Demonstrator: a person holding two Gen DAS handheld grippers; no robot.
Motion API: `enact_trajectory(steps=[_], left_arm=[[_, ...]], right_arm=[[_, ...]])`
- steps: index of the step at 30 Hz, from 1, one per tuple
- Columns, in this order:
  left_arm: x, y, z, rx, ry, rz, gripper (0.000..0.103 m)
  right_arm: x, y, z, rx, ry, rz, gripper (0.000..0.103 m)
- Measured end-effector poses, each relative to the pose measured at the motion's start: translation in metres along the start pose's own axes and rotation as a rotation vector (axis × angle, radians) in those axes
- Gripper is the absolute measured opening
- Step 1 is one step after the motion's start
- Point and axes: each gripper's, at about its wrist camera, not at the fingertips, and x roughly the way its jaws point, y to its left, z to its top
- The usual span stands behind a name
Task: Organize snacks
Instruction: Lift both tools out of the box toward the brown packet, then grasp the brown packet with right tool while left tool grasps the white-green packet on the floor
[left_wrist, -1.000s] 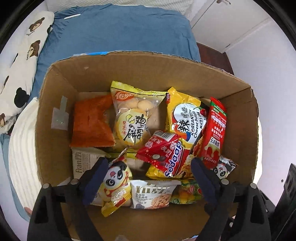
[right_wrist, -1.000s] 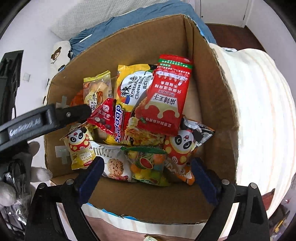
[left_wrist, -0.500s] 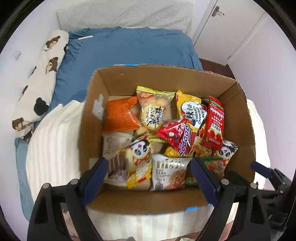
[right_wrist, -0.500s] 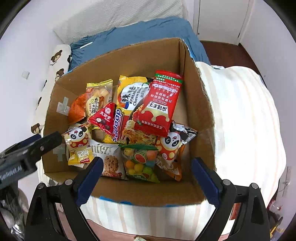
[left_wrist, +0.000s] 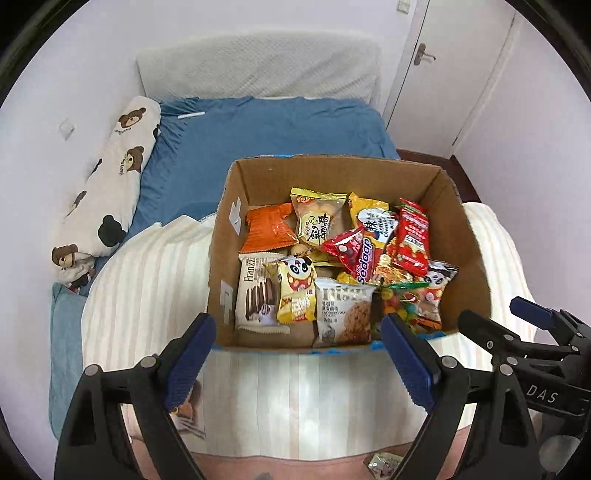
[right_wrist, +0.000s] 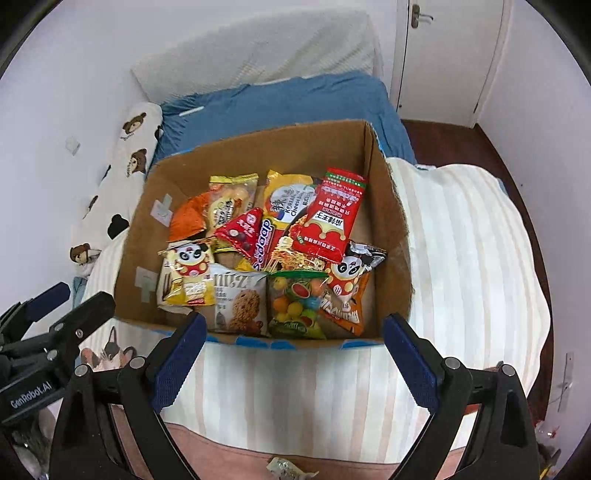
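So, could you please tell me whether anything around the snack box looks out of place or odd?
One small crumpled wrapper lies on the pink cover in front of the cardboard box, apart from the packets heaped inside. The tall red packet leans tilted across the pile. Both grippers, left and right, are open and empty.
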Motion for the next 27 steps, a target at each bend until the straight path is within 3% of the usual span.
enact_trajectory(steps=[19,24,27], left_arm=[[-0.082,-0.012,-0.067,-0.023,-0.165,0.025,0.092],[-0.088,-0.020,-0.083,-0.032,-0.208,-0.012,0.092],[-0.079,-0.032,-0.094,-0.021,-0.183,-0.028,0.093]], right_arm=[[-0.095,-0.005,-0.075,0.003,-0.156,0.053,0.098],[-0.100,-0.031,-0.095,0.075,-0.162,0.100,0.102],[-0.092,-0.062,-0.108,0.158,-0.144,0.126,0.102]])
